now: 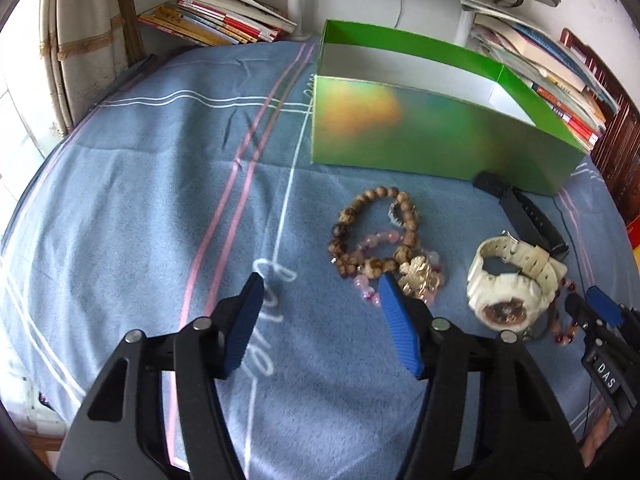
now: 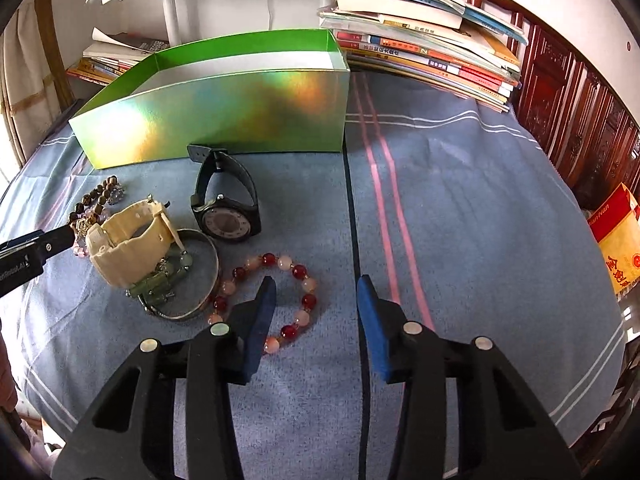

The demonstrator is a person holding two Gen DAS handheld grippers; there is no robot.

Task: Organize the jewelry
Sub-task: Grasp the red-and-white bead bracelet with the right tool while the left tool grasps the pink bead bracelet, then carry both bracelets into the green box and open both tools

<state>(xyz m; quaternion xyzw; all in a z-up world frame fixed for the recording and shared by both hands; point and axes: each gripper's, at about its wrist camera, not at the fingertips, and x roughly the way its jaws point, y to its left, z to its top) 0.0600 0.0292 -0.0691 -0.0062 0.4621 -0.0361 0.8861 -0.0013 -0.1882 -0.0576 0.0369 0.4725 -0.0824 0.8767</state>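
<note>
Glossy iridescent green cardboard box (image 2: 224,116); matt blue woven cloth (image 2: 480,208); cream plastic watch (image 2: 128,240), black matt watch (image 2: 228,204); wooden bead bracelet (image 1: 360,236); shiny metal bangle (image 2: 200,280); glassy red-pink beads (image 2: 296,300).

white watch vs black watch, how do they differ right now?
Colour: the white watch has a chunky cream case and strap; the black watch is slimmer and dark.
Strap: the white watch is buckled into a loop; the black watch lies unbuckled, its straps curving apart toward the green box.
Neighbours: the white watch rests against other bracelets; the black watch sits apart.
Shared: both lie on the blue cloth, outside the box.
</note>
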